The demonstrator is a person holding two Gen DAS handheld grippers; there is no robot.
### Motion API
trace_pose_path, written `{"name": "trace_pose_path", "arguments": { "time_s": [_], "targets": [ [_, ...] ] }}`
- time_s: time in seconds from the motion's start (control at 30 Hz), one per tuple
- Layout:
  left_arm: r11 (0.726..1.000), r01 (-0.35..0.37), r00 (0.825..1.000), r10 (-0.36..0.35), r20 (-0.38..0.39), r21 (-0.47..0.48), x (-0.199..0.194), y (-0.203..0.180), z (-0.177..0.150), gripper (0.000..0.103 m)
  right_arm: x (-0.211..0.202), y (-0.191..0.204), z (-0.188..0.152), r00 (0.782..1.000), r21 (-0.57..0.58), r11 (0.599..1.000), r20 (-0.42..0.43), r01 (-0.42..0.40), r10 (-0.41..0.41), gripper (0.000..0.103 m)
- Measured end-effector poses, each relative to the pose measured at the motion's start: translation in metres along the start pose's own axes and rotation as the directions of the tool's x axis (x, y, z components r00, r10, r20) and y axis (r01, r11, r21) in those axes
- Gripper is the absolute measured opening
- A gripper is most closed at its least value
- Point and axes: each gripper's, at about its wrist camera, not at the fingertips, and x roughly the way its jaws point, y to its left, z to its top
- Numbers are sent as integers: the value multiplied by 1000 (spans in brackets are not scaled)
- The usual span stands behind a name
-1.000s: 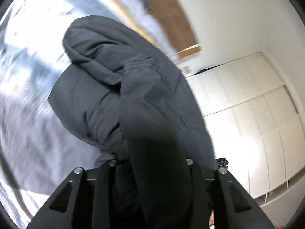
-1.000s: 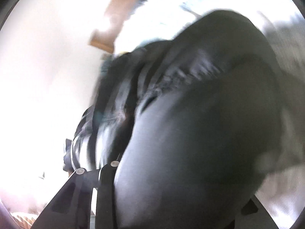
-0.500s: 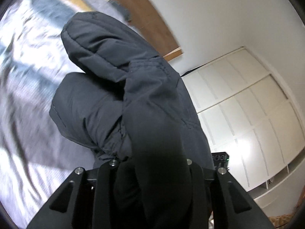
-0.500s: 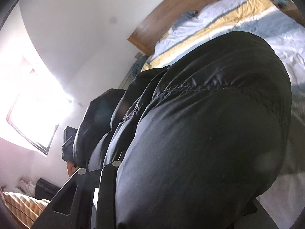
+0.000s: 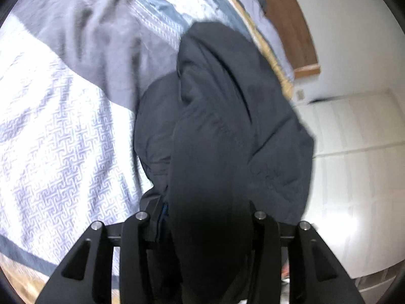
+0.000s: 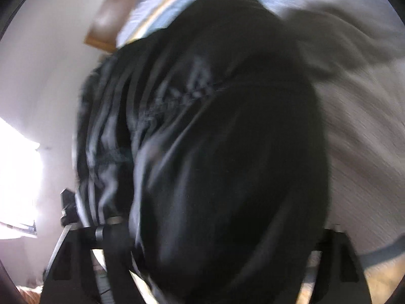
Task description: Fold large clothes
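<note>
A large black padded jacket point(image 5: 227, 126) hangs bunched from my left gripper point(image 5: 200, 228), which is shut on its fabric; the cloth covers the fingertips. The same black jacket point(image 6: 215, 139) fills the right wrist view, and my right gripper point(image 6: 217, 240) is shut on it with its fingertips hidden under the fabric. The jacket is held up in the air over the bed point(image 5: 58, 139), stretched between both grippers.
The bed has a white and grey patterned cover, with its shadowed part point(image 5: 106, 40) behind. A wooden headboard point(image 5: 286, 17) and striped pillows point(image 6: 162, 5) lie beyond. White wardrobe doors point(image 5: 354, 164) stand on the right. A bright window point(image 6: 15, 172) is on the left.
Both grippers have tipped downward with the jacket, so the bed cover now fills more of the views. The jacket stays gripped in both. The right view is motion-blurred.
</note>
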Motion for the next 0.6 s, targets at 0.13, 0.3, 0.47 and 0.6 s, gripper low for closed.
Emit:
{"name": "trace_pose_path", "arguments": {
  "time_s": [0.13, 0.3, 0.47, 0.6],
  "targets": [
    [999, 19, 998, -17, 53, -38, -32, 7, 6, 41, -11, -1, 4, 999, 13, 1000, 33, -21, 20, 88],
    [996, 25, 981, -7, 192, -88, -98, 9, 5, 41, -57, -6, -25, 995, -38, 997, 84, 62, -59, 100],
    [996, -73, 969, 83, 234, -51, -123, -20, 5, 41, -92, 8, -18, 976, -38, 989, 170, 143, -134, 100],
    [974, -220, 955, 202, 218, 61, -99, -60, -16, 41, -122, 24, -31, 958, -103, 971, 216, 215, -189, 100]
  ]
}}
